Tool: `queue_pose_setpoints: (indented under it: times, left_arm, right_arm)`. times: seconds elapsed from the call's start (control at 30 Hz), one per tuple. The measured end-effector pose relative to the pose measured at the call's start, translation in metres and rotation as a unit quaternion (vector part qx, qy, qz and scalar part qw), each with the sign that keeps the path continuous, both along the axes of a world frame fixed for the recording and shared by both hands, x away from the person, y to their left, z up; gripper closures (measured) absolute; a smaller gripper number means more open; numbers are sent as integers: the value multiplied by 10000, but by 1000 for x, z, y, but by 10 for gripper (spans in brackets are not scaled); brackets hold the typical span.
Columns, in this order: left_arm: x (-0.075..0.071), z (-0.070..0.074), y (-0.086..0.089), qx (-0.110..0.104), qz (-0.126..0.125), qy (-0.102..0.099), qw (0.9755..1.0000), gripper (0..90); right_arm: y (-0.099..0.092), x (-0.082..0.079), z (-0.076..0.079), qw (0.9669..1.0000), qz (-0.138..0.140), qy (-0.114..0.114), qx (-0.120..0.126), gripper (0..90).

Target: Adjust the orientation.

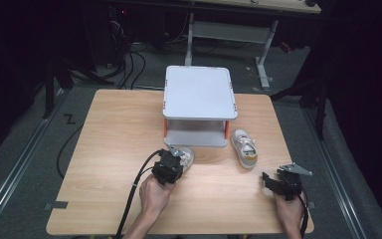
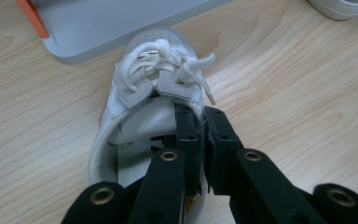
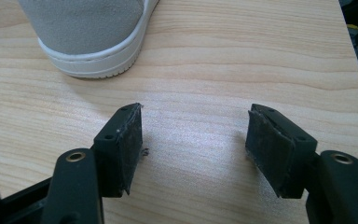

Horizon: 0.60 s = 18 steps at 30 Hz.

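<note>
Two small white shoes are seen on the desk (image 1: 114, 129) from high up: one (image 1: 244, 148) right of the grey stand (image 1: 199, 94), one near its front. In the left gripper view, that shoe (image 2: 140, 112), judged light and soft, is pinched at its side wall by the left gripper (image 2: 201, 135). In the right gripper view, the right gripper (image 3: 193, 140) is held wide open, empty.

Lab, dark curtains (image 1: 368, 74), floor cables (image 1: 129, 64)

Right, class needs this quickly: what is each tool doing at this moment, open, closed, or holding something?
Left tool: closed on the collar of the white shoe.
Right tool: open, holding nothing, above the table.
</note>
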State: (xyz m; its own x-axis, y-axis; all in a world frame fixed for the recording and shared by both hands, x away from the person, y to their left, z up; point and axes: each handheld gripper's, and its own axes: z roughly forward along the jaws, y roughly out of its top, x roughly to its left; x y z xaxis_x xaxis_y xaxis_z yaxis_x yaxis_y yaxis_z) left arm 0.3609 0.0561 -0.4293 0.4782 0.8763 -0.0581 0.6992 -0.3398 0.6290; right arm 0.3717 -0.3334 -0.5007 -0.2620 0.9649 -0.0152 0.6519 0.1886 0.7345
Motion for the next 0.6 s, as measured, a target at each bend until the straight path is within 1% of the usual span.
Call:
queue_pose_setpoints:
  times: [0.03,0.13,0.17,0.3,0.4,0.43,0.5,0.6]
  left_arm:
    - [2,-1,-3,-54,-35,58,10000,852]
    - [2,-1,-7,-104,-69,92,9999,847]
    - [4,-2,-8,-186,-105,116,9997,845]
    - [5,-3,-13,-261,-165,176,9994,839]
    - [7,-5,-14,-449,-233,285,9983,827]
    - [7,-5,-14,-449,-233,285,9983,818]
    - [9,-7,-16,-576,-300,363,9972,809]
    - [9,-9,-19,-639,-334,399,9966,790]
  right_arm:
    - [0,0,0,10000,0,-1,1,358]
    - [0,0,0,10000,1,0,3,358]
    - [0,0,0,10000,4,1,2,356]
    - [0,0,0,10000,6,1,1,356]
    - [0,0,0,10000,6,1,0,356]
    - [0,0,0,10000,6,1,0,356]
    - [0,0,0,10000,7,1,0,356]
    - [0,0,0,10000,5,1,1,356]
